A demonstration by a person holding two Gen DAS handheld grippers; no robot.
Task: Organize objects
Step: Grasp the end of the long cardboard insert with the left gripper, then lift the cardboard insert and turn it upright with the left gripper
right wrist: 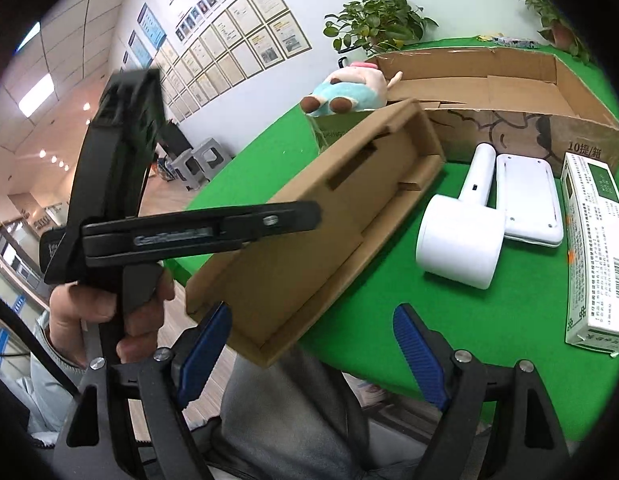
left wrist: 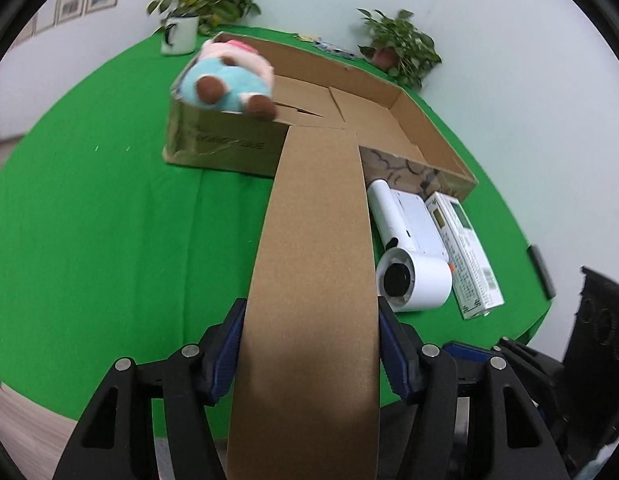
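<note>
My left gripper (left wrist: 311, 344) is shut on a long brown cardboard tray (left wrist: 315, 272), held in the air above the green table (left wrist: 89, 200). In the right wrist view the tray (right wrist: 321, 216) is tilted, with the left gripper clamped on its side. My right gripper (right wrist: 313, 348) is open and empty, just under the tray's near end. A large open cardboard box (left wrist: 349, 108) stands at the back, with a plush toy (left wrist: 229, 80) on its left corner. A white lint roller (right wrist: 465, 228), a white flat device (right wrist: 529, 200) and a green-white carton (right wrist: 597, 252) lie in front of the box.
A potted plant in a white mug (left wrist: 181, 32) and a second potted plant (left wrist: 397, 48) stand at the table's far edge. The table's near edge (right wrist: 389, 376) is close to my right gripper. Stools (right wrist: 201, 160) stand on the floor at the left.
</note>
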